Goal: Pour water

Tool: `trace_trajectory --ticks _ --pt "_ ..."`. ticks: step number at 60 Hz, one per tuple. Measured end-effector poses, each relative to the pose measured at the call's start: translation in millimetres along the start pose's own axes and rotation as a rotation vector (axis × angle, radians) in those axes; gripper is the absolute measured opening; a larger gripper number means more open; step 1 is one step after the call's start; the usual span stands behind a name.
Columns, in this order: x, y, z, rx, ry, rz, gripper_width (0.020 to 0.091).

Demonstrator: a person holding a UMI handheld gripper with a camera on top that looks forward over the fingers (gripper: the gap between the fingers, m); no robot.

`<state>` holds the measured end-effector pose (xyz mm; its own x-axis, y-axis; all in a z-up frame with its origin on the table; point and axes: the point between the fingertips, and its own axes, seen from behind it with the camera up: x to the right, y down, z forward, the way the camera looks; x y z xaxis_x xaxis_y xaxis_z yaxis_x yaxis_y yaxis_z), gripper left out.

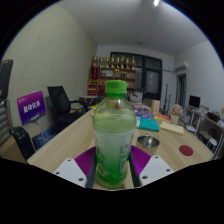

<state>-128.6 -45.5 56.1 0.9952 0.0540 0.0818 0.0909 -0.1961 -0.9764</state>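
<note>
Gripper [113, 167] clamped on green-capped bottle [114, 135], both pads [85, 160] pressing; wooden table [75, 140] beyond, bowl [148, 142] right.

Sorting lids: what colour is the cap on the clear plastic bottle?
Green cap, seen in the gripper view.

Long wooden table [70, 140] runs down the room, pale top. On it, right side: a round metal dish [148, 142], a dark red disc [185, 150] nearer the edge, a teal flat item [149, 124], a small tan box [155, 106]; further clutter beyond, too small to identify. Black office chairs [62, 103] along the left side of the table. Purple sign [32, 105] with white lettering stands by the left wall. Far wall: shelf [112, 70] carrying gold and red objects, possibly trophies. Wall-mounted air conditioner [181, 67] upper right. White ceiling, one lamp [156, 3] lit.
</note>
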Motion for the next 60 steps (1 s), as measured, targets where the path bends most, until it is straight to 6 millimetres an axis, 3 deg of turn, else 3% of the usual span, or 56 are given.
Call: trace_trajectory --ticks 6,8,13,14,16,17,20,24,28,29,36,37,39,42,43,52,54,55,60 --pt "-6.1 -1.7 1.0 0.025 -0.017 -0.045 0.0493" --pt "1.4 0.4 5.9 0.017 -0.032 -0.04 0.046" --pt "-9.5 3.4 8.1 -0.046 -0.095 0.019 0.0404" --pt "-23.3 2.9 7.0 -0.063 -0.099 0.035 0.0363" --pt "-27.3 -1.6 6.9 -0.079 -0.123 0.069 0.0375" --pt "-17.0 -3.1 8.2 -0.077 -0.149 0.09 0.0328" --pt "-19.8 -18.4 8.4 -0.075 -0.168 0.179 0.0314" --pt "-27.7 -33.7 14.2 -0.106 -0.208 0.371 0.0311" --pt "-29.4 -48.3 21.4 -0.149 -0.254 0.671 0.0312" --pt "-40.8 -54.3 14.2 -0.163 -0.25 0.758 0.0311" --pt "-31.9 -79.7 19.2 -0.235 -0.376 1.357 0.0309" --pt "-40.0 -85.1 12.0 -0.24 -0.39 1.435 0.0309" --pt "-33.9 -84.4 -1.3 -0.259 -0.452 1.561 0.031" --pt "-34.8 -90.7 0.2 -0.276 -0.483 1.73 0.0311" --pt "-43.2 -103.9 16.4 -0.278 -0.487 1.782 0.0309" --pt "-44.9 -119.1 -3.6 -0.279 -0.601 2.057 0.0312" --pt "-47.7 -125.8 -16.6 -0.281 -0.596 2.089 0.0312" --pt "-51.4 -131.4 -9.0 -0.281 -0.592 2.11 0.0314" --pt "-48.8 -135.1 -19.8 -0.268 -0.593 2.196 0.0312"
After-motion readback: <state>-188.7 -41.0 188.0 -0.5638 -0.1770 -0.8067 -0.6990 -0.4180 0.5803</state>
